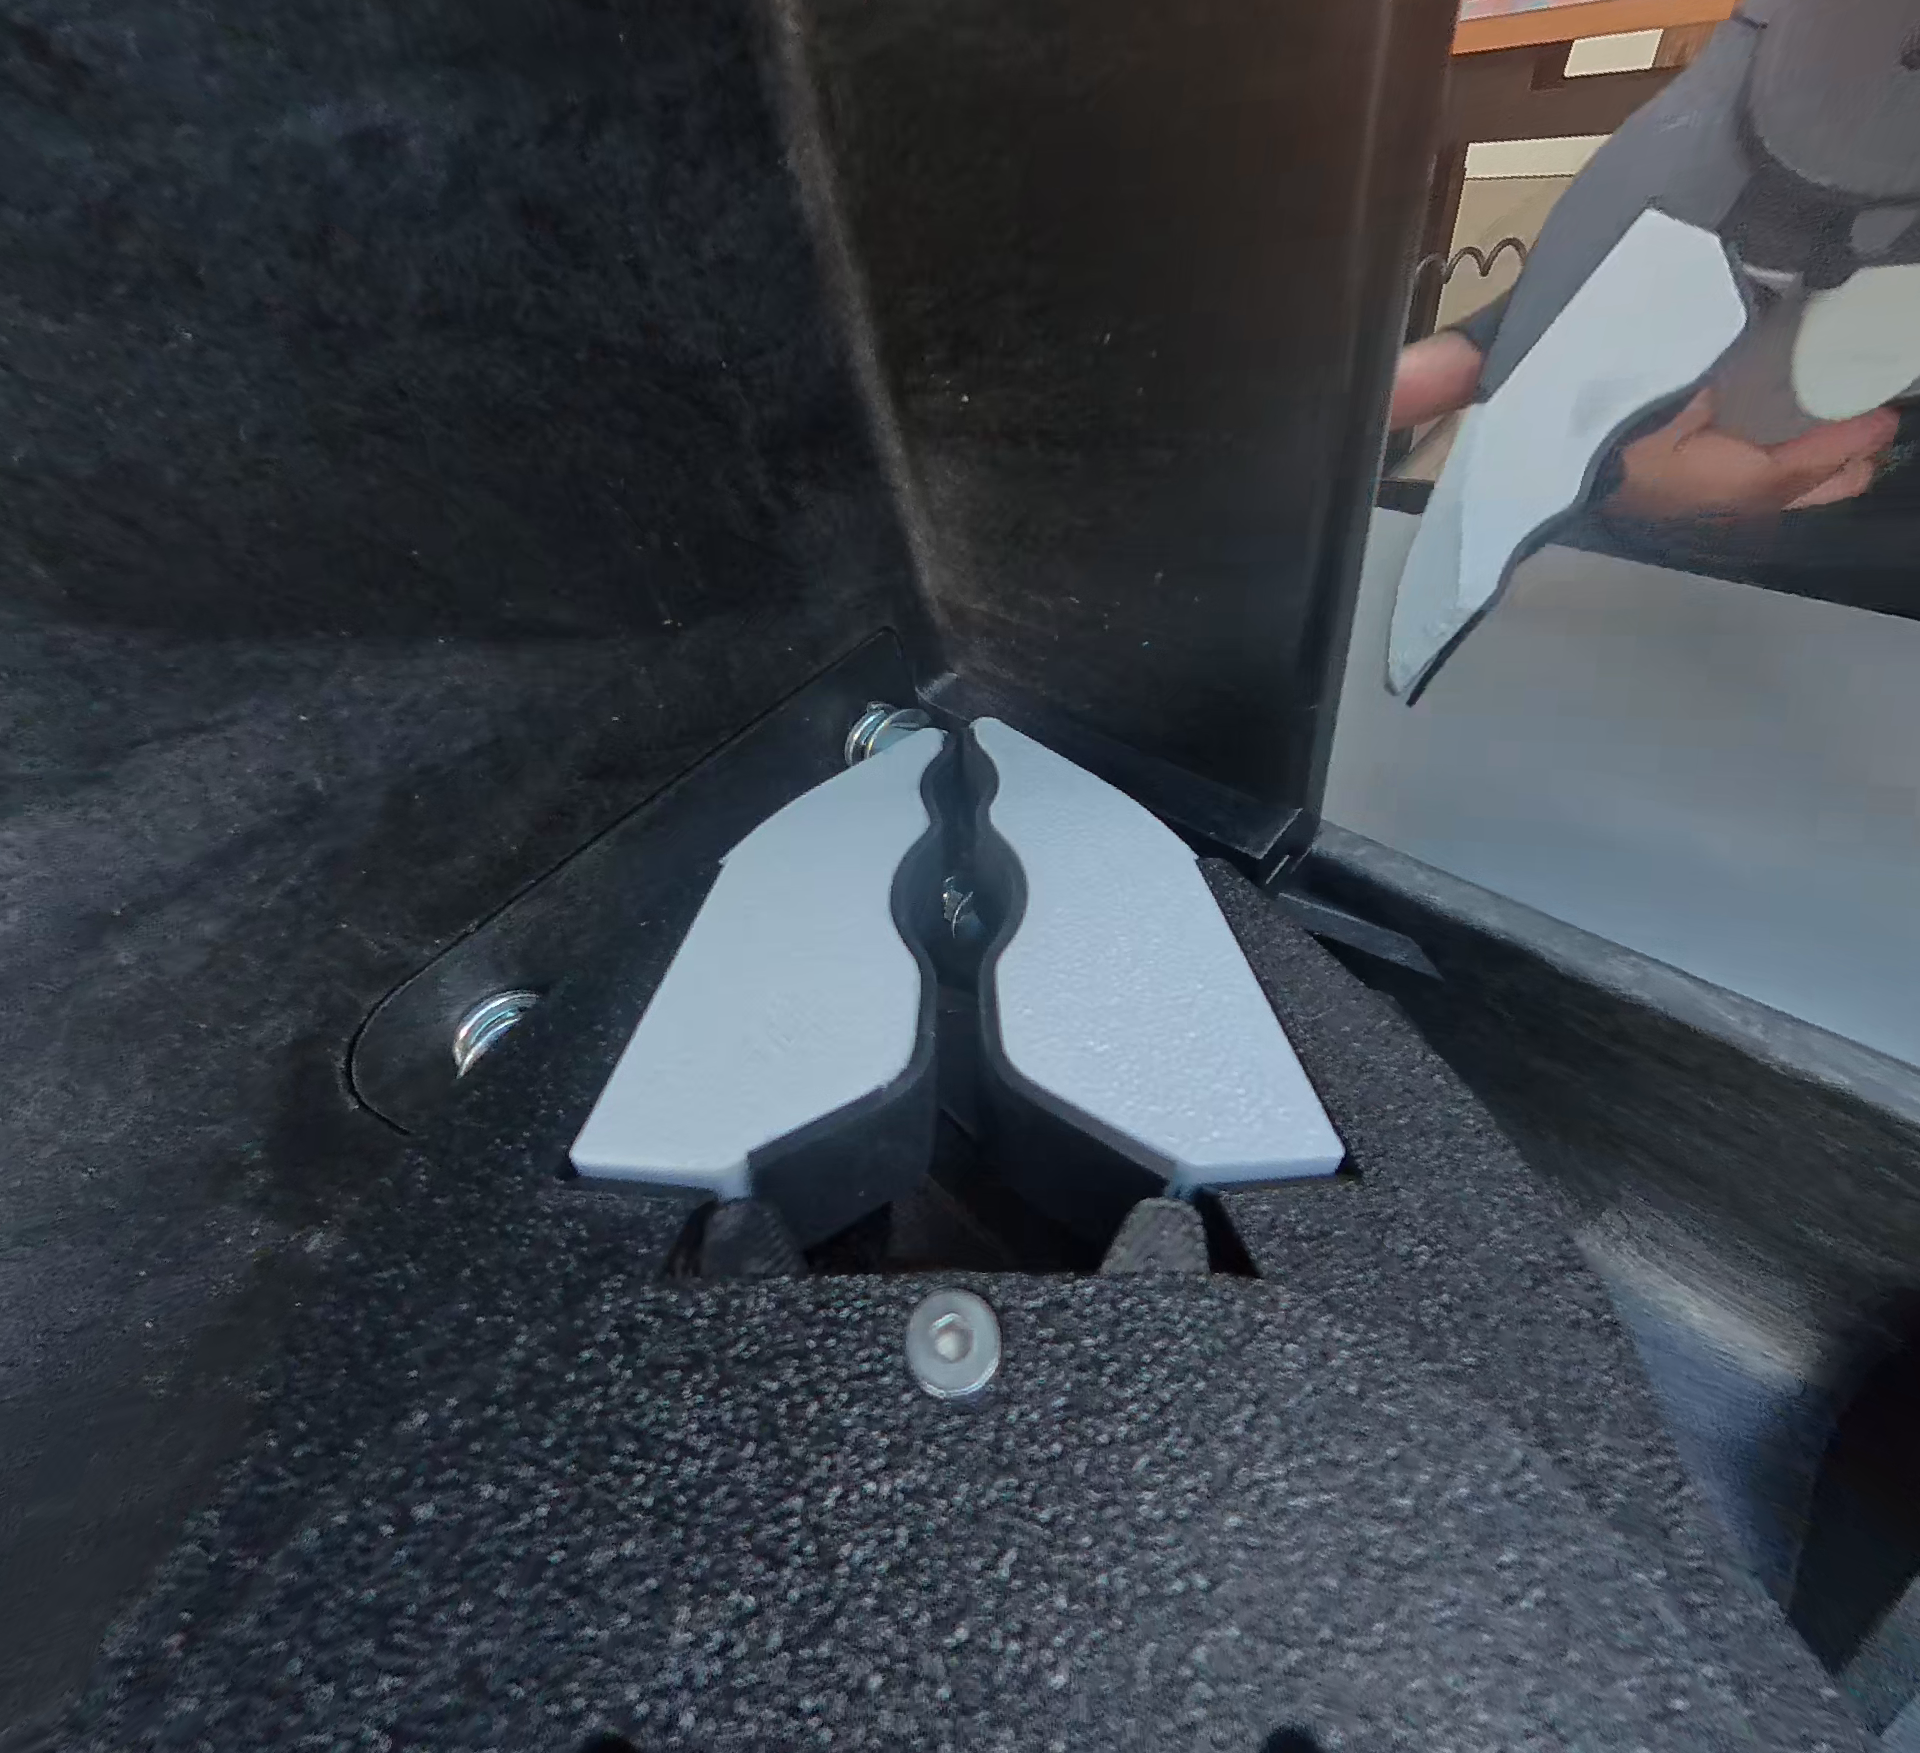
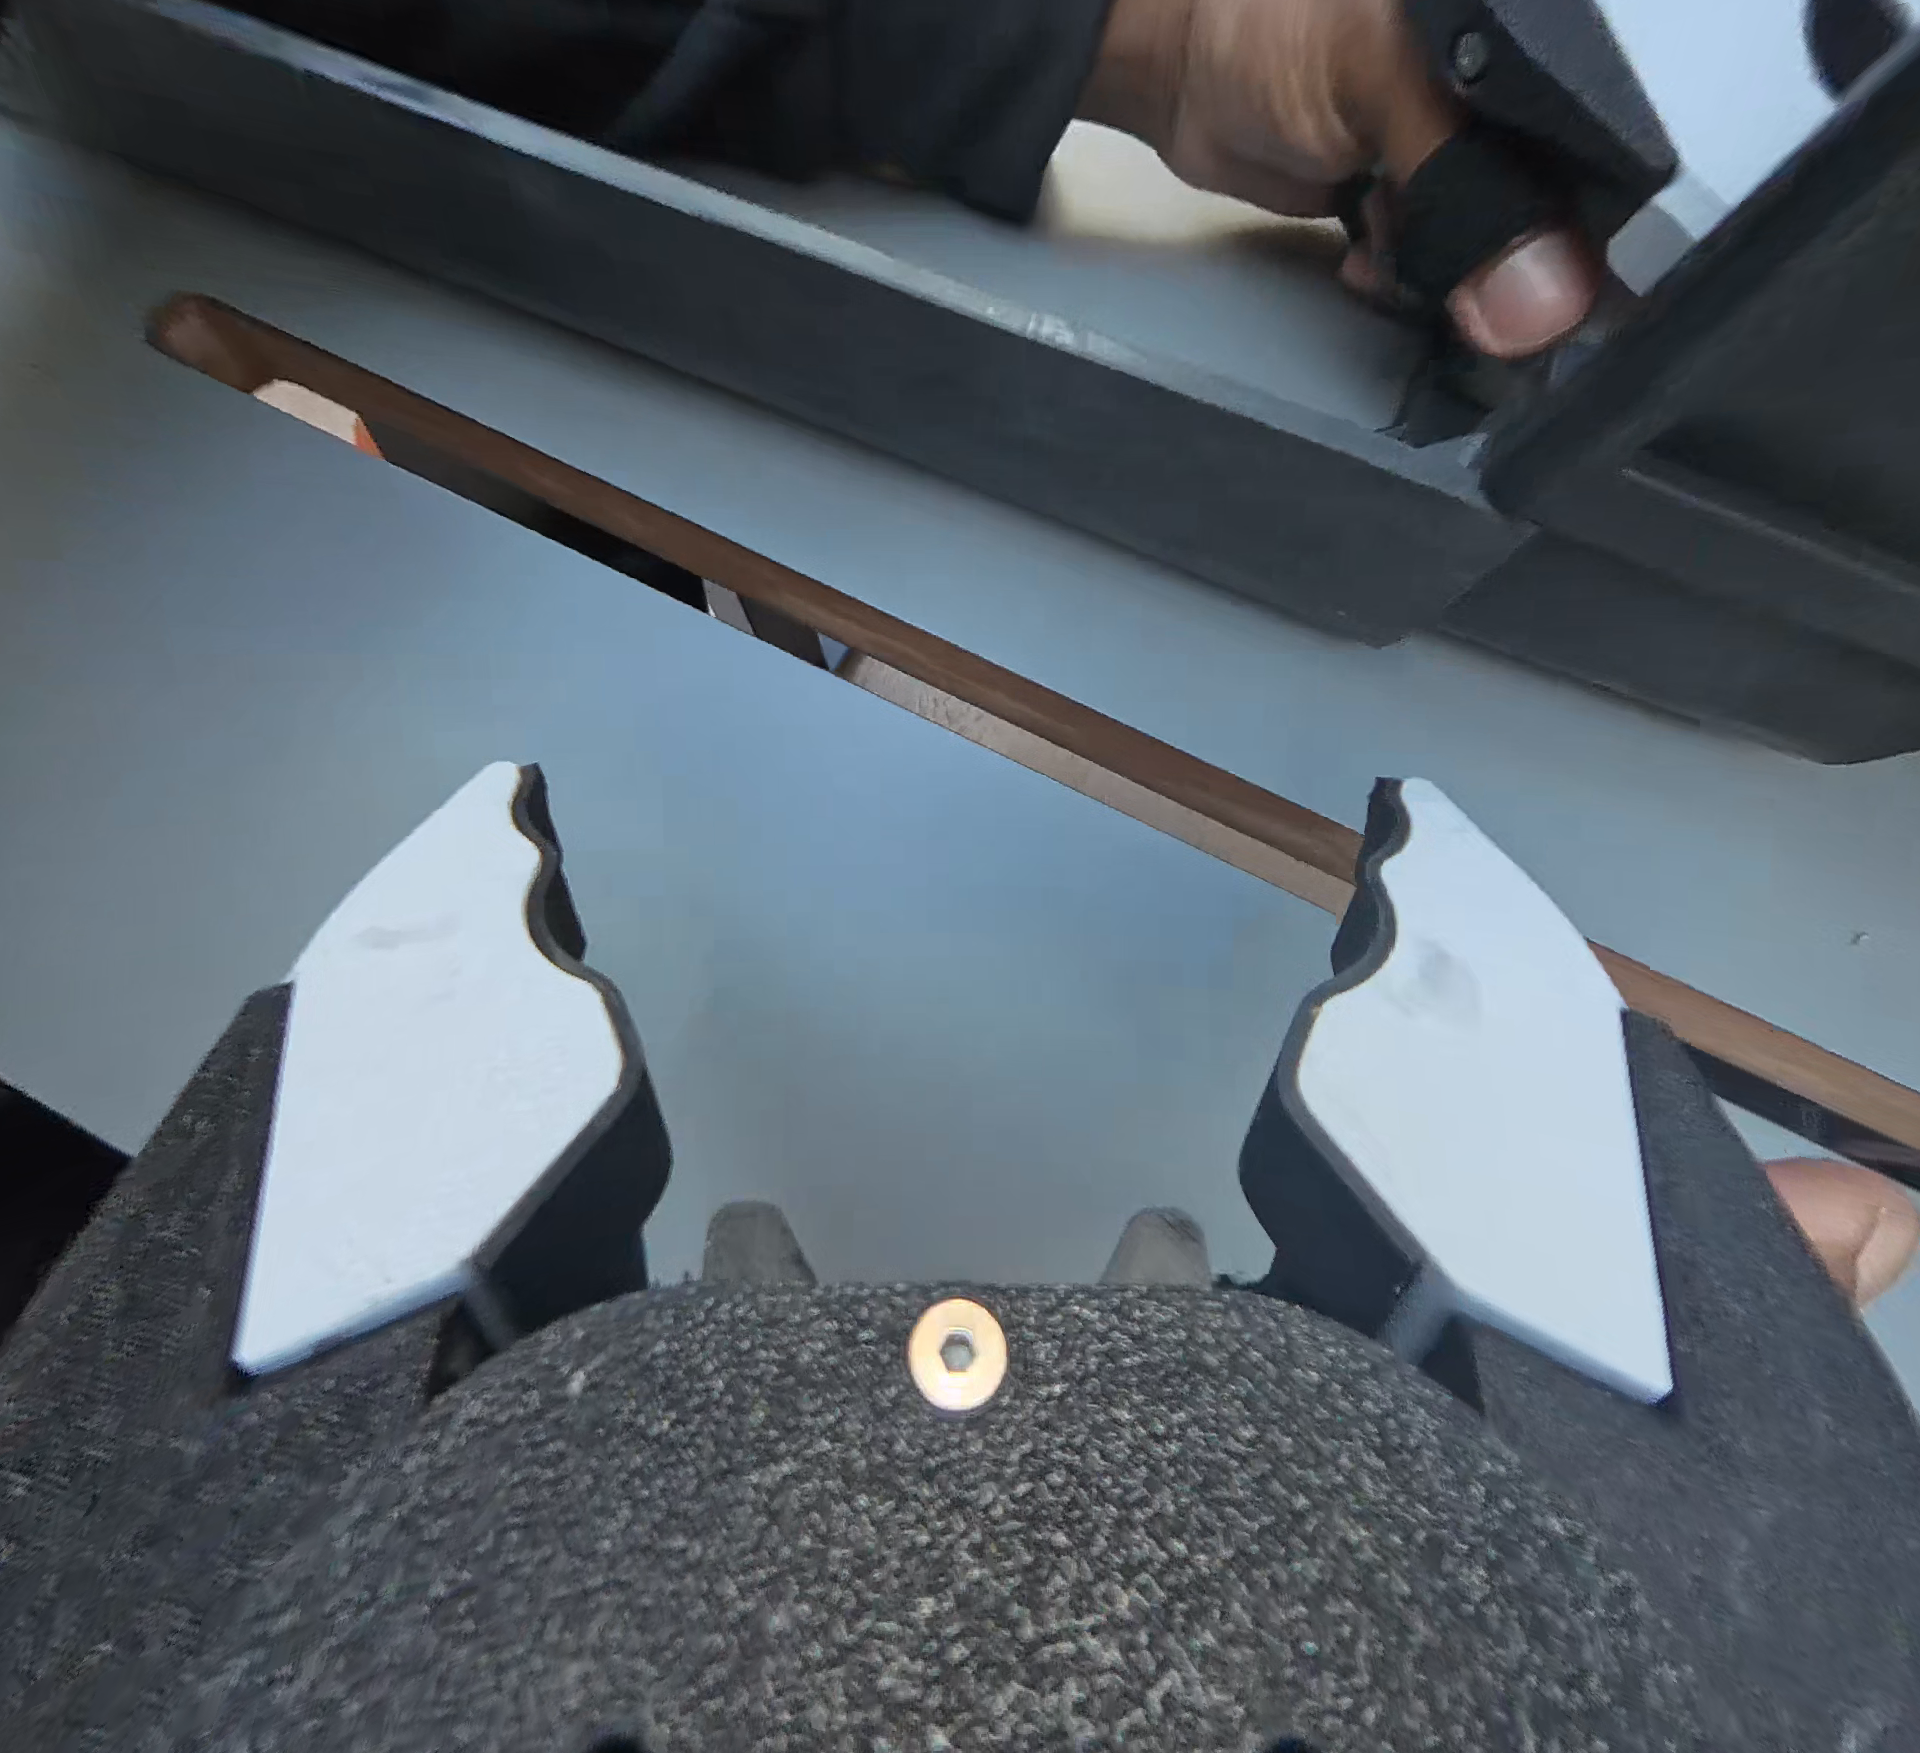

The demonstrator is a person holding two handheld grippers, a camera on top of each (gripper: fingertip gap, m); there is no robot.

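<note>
- A black felt lining [image 1: 364,269] fills the left of the left wrist view, covering the floor and walls of a dark box, likely as padding for whatever goes inside.
- A glossy black plate [image 1: 644,924] with two silver bolts [image 1: 488,1028] sits in the box's corner, apparently fixing it down.
- The left gripper [image 1: 961,747] points into that corner, its fingers clenched together at the tips with nothing between them, just beside the far bolt.
- A black hinged panel [image 1: 1143,301] stands upright, which leaves the box open.
- The right gripper [image 2: 956,820] hovers above the pale grey bench [image 2: 312,664], fingers released and wide apart with nothing between them.
- A long slot [image 2: 727,581] with a brown wooden edge runs diagonally across the bench, past the right fingertip.
- A hand [image 2: 1299,72] grips the other gripper's black handle at the box's edge.
</note>
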